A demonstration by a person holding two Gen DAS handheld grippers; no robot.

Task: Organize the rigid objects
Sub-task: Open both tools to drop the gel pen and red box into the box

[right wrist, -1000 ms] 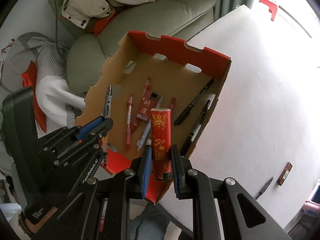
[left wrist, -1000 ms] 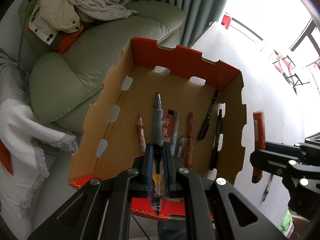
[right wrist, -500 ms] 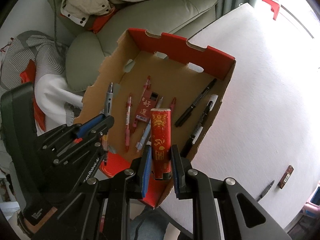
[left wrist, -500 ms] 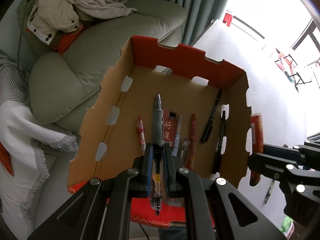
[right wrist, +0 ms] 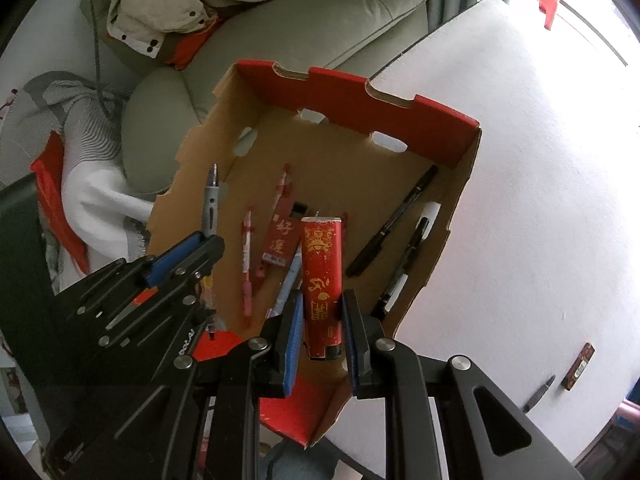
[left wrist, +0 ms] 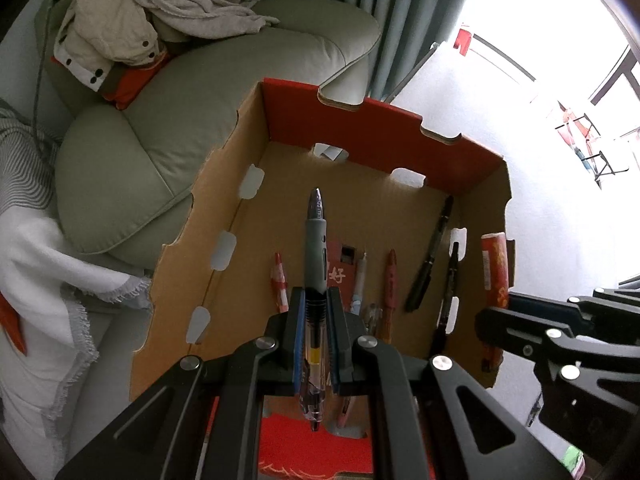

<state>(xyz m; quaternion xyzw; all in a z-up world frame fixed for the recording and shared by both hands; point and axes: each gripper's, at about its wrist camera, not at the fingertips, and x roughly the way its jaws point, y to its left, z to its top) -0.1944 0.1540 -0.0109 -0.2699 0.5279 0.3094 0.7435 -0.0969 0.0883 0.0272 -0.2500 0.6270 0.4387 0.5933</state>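
Note:
A cardboard box (left wrist: 360, 128) with red walls stands open below both grippers; its far wall (right wrist: 360, 88) shows in the right wrist view too. My left gripper (left wrist: 314, 300) is shut on a clear pen with a grey grip (left wrist: 315, 248), tip pointing over the box floor. My right gripper (right wrist: 322, 304) is shut on a red carton with gold print (right wrist: 321, 276), above the box's right half. Black pens (right wrist: 392, 220), red pens (right wrist: 248, 256) and a red card (right wrist: 280, 240) lie on the floor. The left gripper (right wrist: 206, 242) is at the box's left wall.
A green sofa (left wrist: 160, 120) piled with clothes (left wrist: 160, 8) lies behind the box, a white blanket (left wrist: 40, 260) to its left. The box sits on a white table (right wrist: 540, 200), where a small brown item (right wrist: 578, 366) and a dark pen (right wrist: 540, 394) lie at the right.
Both grippers have sunk a little and moved further over the box, which now looks larger. The red carton has shifted from outside the right wall to over it. Both grips are unchanged.

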